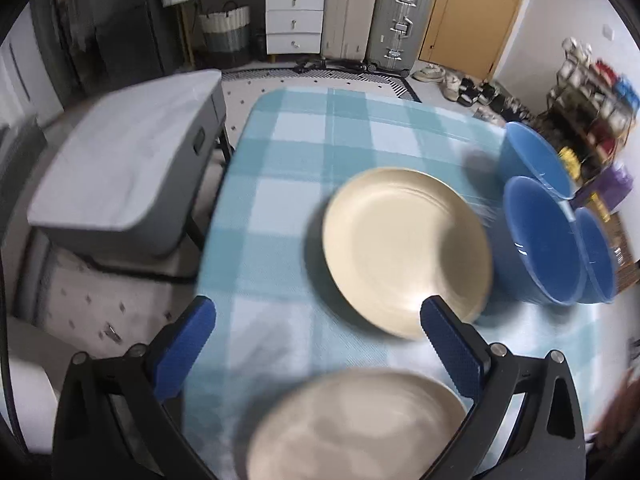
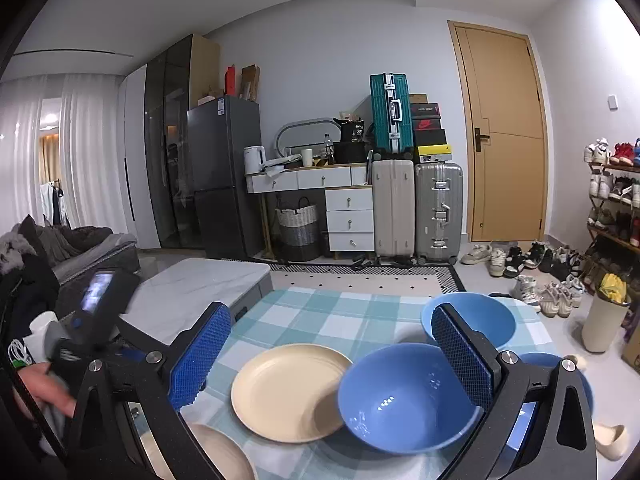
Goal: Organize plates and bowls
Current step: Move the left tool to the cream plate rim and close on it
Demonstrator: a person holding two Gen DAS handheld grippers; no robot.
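Two cream plates and three blue bowls are counted on the checked tablecloth (image 1: 288,168).

Plates: the far plate (image 1: 408,250) lies flat near the middle of the cloth; the near plate (image 1: 356,428) lies at the close edge, blurred. Both are seen to be empty.

Bowls: the far bowl (image 1: 536,160), the middle bowl (image 1: 540,240) and the third bowl (image 1: 596,258) are grouped to the right of the far plate. Nothing is seen inside any of them. In the right wrist view the middle bowl (image 2: 404,396) appears to be just beside or touching the far plate (image 2: 288,390).

Left gripper (image 1: 318,340): its jaws are spread wide and nothing is held. It is held above the cloth; the near plate is seen low between its fingers, and the far plate's near rim is partly covered by its right finger.

Right gripper (image 2: 330,354): its jaws are likewise spread wide and nothing is gripped. The far plate and the middle bowl are framed between its fingers; the far bowl (image 2: 480,320) is partly hidden behind its right finger.

A hand (image 2: 40,392) is visible at the left edge of the right wrist view.
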